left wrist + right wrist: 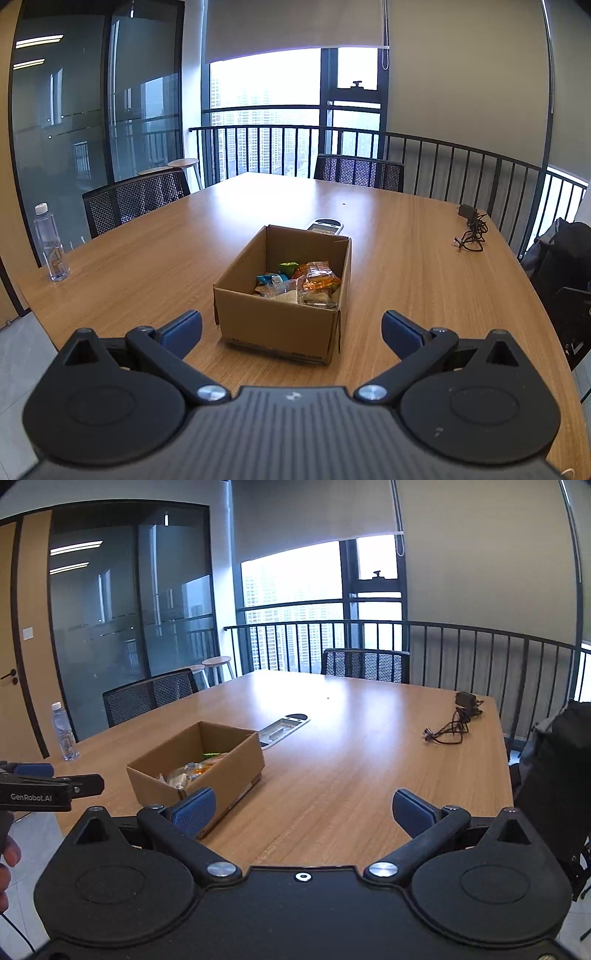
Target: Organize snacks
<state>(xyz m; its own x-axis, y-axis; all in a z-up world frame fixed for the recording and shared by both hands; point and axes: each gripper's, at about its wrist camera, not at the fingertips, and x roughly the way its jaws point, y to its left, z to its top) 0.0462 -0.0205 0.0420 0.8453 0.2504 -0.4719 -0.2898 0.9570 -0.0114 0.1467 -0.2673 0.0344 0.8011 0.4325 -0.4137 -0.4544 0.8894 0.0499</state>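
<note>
An open cardboard box (pixel 280 325) stands on the wooden table (pixel 424 280) and holds several snack packets (pixel 306 282), orange, blue, green and clear. My left gripper (pixel 291 330) is open just in front of the box's near wall, with nothing between its blue pads. In the right wrist view the same box (pixel 166 786) sits to the left, with snack packets (pixel 192 770) showing inside. My right gripper (pixel 304 810) is open wide over bare table to the right of the box, holding nothing. The left gripper (pixel 44 788) shows at the left edge there, with a person's hand (pixel 9 853) below it.
A water bottle (pixel 51 245) stands at the table's left edge. A black charger with tangled cable (pixel 472 230) lies far right. A cable hatch (pixel 282 729) is set into the table behind the box. Mesh chairs (pixel 135 201) ring the table; a dark bag (pixel 557 775) sits at right.
</note>
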